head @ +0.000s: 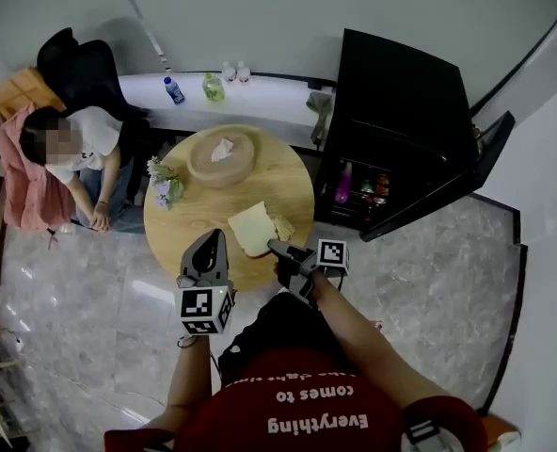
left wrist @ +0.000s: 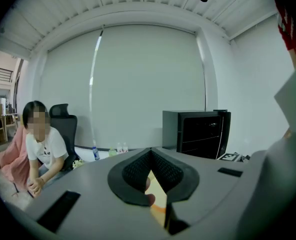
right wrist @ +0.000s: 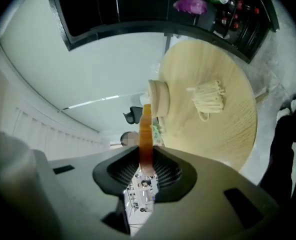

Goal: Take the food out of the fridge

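With the right gripper (head: 277, 247) pinching the slice of bread (head: 250, 228) by one thin edge over the table (head: 189, 224), beside the noodles (head: 283, 226), and the left gripper (head: 211, 241) with its jaws together on nothing, I feared the slice might tear or slip free.

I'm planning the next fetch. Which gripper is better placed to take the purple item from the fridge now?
Probably left: the left gripper is empty, while the right gripper clamps the bread slice over the table. The fridge is nearer the right, though.
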